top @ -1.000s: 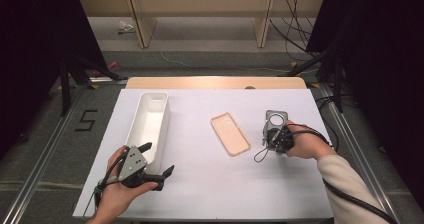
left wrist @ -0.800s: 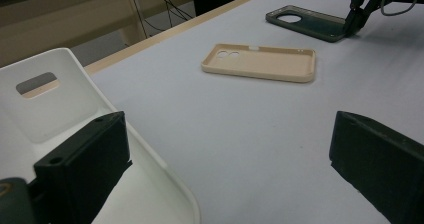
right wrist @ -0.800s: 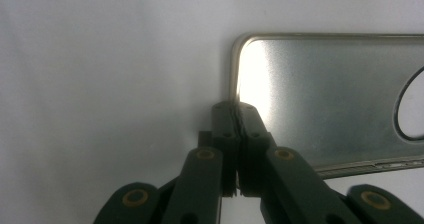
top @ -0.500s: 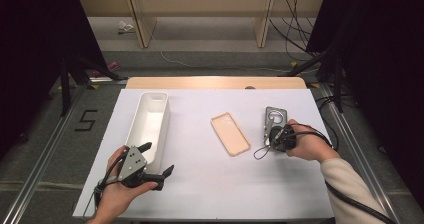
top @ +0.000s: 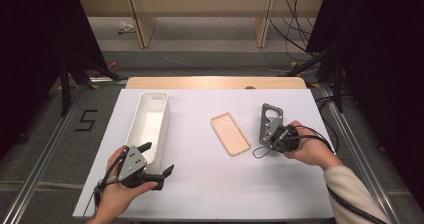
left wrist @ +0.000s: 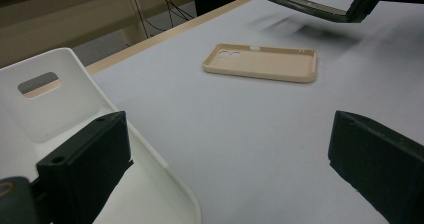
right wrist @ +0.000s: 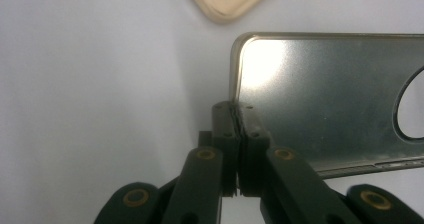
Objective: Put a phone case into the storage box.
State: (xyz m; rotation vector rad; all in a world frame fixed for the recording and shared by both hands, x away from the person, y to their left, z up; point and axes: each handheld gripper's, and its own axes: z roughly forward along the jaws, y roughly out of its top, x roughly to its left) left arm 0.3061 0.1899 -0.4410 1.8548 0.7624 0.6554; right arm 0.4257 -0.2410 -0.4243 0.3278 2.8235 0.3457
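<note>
Right gripper (top: 278, 136), at three o'clock on table (top: 200, 194), clamped on edge of grey case (top: 270, 120), lifted clear and tilted. Beige case (top: 230, 133) flat at centre, just beside. Left gripper (top: 155, 160), at seven o'clock, spread wide astride near rim of white bin (top: 150, 126); nothing visible inside.

Grey phone case (top: 270, 122) now tilted up off table (top: 200, 184) (in right gripper (top: 274, 134))
</note>
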